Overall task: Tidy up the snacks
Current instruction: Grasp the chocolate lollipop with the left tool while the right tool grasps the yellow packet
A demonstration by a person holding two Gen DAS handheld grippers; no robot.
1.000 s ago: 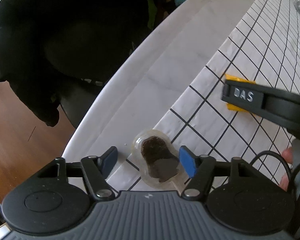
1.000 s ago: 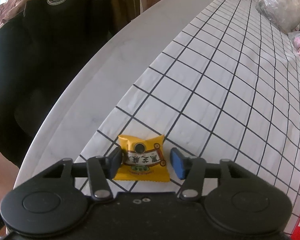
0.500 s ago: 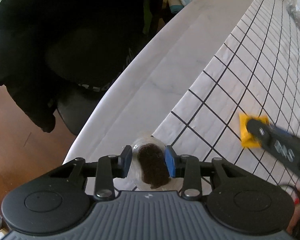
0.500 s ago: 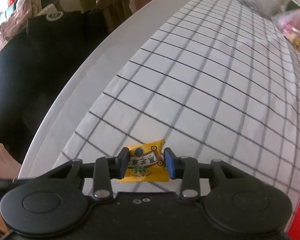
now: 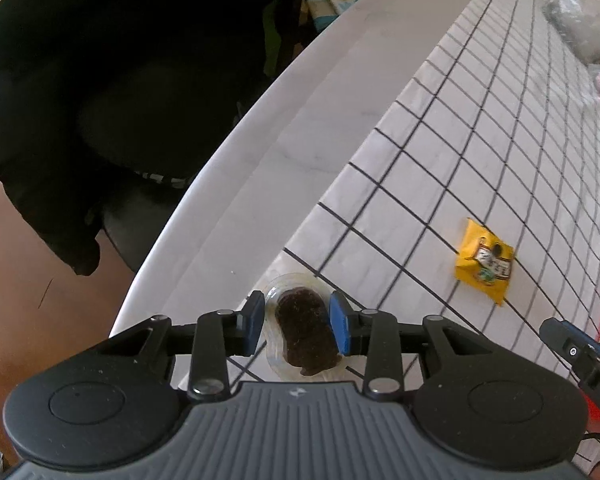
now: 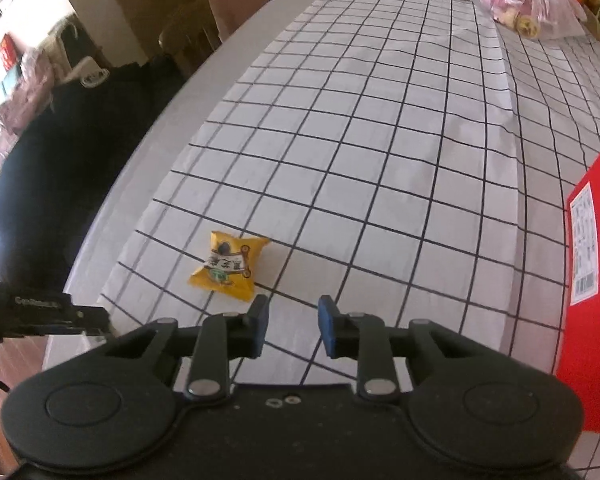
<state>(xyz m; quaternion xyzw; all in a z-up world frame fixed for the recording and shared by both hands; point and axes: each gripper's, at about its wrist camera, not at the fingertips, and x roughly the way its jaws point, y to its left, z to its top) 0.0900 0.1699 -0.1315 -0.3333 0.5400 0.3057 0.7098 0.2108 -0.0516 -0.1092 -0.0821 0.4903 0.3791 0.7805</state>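
My left gripper [image 5: 298,326] is shut on a clear plastic snack pack with a dark brown filling [image 5: 305,330], held just above the table's near edge. A small yellow snack packet [image 5: 485,266] lies on the checked cloth to its right; it also shows in the right wrist view [image 6: 229,266]. My right gripper [image 6: 293,330] is empty, its jaws a small gap apart, above the cloth and just behind and right of the yellow packet, not touching it.
A white tablecloth with a black grid [image 6: 380,140] covers the marble table [image 5: 260,152]. A red box [image 6: 592,280] stands at the right. Plastic bags of snacks [image 6: 528,4] lie at the far end. Dark chairs and clothing [image 5: 100,80] stand off the table's left edge.
My right gripper let go of the yellow packet and pulled up and back; the packet now lies on the cloth. My left gripper stayed shut on the clear pack and lifted slightly.
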